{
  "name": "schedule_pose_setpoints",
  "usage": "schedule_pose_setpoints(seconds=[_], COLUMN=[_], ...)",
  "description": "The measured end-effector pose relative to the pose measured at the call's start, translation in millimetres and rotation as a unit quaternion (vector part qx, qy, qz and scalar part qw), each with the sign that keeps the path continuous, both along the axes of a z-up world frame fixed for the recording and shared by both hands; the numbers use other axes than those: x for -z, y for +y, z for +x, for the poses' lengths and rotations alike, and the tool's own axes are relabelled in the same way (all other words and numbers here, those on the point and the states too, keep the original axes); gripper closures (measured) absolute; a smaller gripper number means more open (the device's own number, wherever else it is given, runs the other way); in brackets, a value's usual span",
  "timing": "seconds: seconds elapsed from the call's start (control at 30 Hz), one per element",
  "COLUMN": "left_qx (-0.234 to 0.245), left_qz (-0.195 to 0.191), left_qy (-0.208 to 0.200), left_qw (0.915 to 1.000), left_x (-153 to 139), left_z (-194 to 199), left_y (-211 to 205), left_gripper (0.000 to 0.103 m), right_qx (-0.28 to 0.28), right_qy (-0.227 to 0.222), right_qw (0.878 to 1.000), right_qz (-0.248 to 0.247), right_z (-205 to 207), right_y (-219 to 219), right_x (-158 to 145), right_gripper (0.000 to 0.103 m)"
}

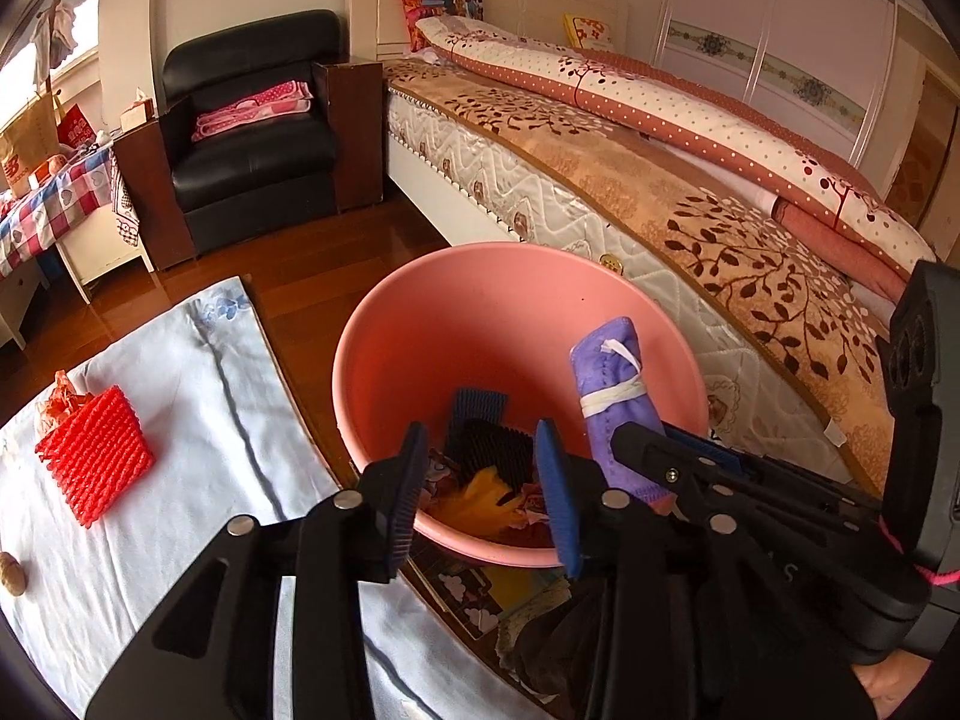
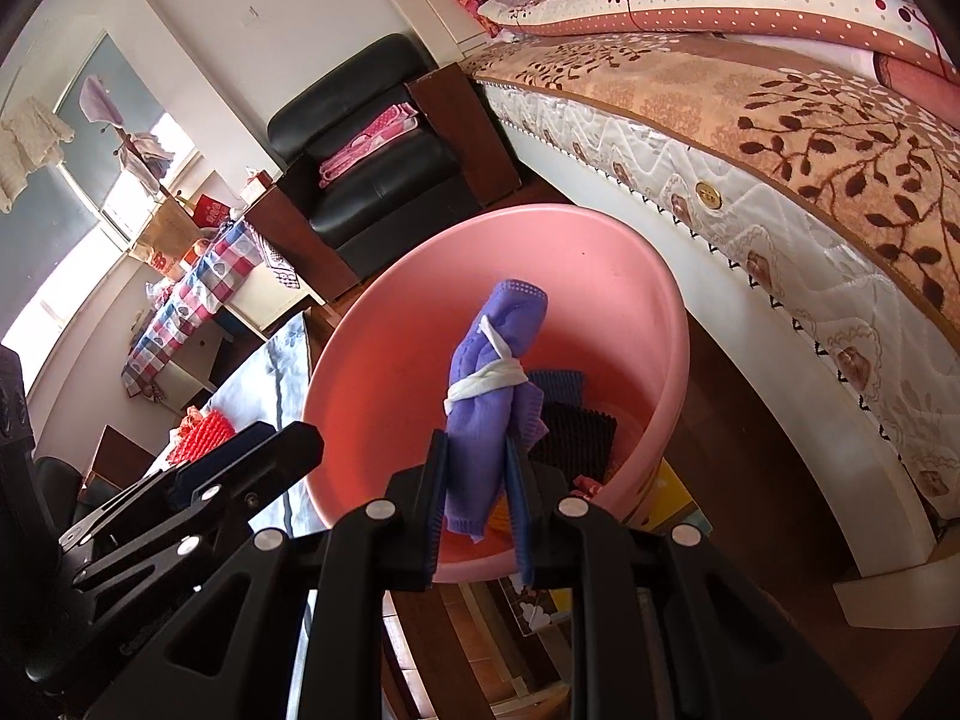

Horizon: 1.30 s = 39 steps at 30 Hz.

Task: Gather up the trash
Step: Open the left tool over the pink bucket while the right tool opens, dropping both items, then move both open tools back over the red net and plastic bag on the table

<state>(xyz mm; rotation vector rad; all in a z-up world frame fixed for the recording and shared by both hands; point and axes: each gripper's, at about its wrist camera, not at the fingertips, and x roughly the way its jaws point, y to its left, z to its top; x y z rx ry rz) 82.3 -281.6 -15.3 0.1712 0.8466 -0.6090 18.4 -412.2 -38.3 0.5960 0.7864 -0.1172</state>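
I have both grippers over the pink basin [image 1: 420,324], which stands on the wood floor [image 1: 336,252] between the bed [image 1: 600,180] and the pale sheet [image 1: 198,420].

My left gripper [image 1: 480,486] hangs above the basin's near rim with its fingers [image 1: 555,498] parted about halfway and nothing between them — through the gap I see only what lies in the bottom: a blue pad [image 1: 477,405], a black ribbed pad [image 1: 495,447], a yellow scrap [image 1: 486,495] and some crumpled bits I can't make out.

My right gripper [image 2: 477,498] is closed on the purple cloth [image 2: 492,396]. Its pads press the cloth's lower end from both sides; the rest stands up out of the fingers, tied round the middle with a white strip [image 2: 489,381], and sits above the basin's inside, not down on the bottom. In the left view the cloth leans over the basin's right rim.

On the sheet, toward its left edge, a red foam net [image 1: 96,456] still lies uncollected, with an orange crumpled wrapper [image 1: 60,396] touching its far side. At the sheet's near left edge sits a small brown thing [image 1: 12,576], possibly a nut — it is cut off by the lens.

A black armchair [image 1: 252,138] with a pink folded cloth on its seat stands beyond the basin, against the wall.
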Motion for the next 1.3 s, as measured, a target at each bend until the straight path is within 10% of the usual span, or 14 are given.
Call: schedule_pose_setpoints(seconds=[0.43, 1.3], left_qx=[0.001, -0.053], left_qz=[0.001, -0.006], left_qy=[-0.01, -0.021], left_qw=[0.9999, 0.9983], left_x=[-4.8, -15.4], left_z=[-7.1, -16.3], left_y=[0.1, 49.1], left_gripper=[0.065, 0.064], right_qx=[0.02, -0.029], right_qy=[-0.006, -0.013], right_qw=[1.0, 0.999], right_qz=[-0.003, -0.037], right_z=[-1.8, -11.5], right_y=[-7.5, 42.1], right_x=[2.7, -17.7], right_gripper=[0.068, 0.066])
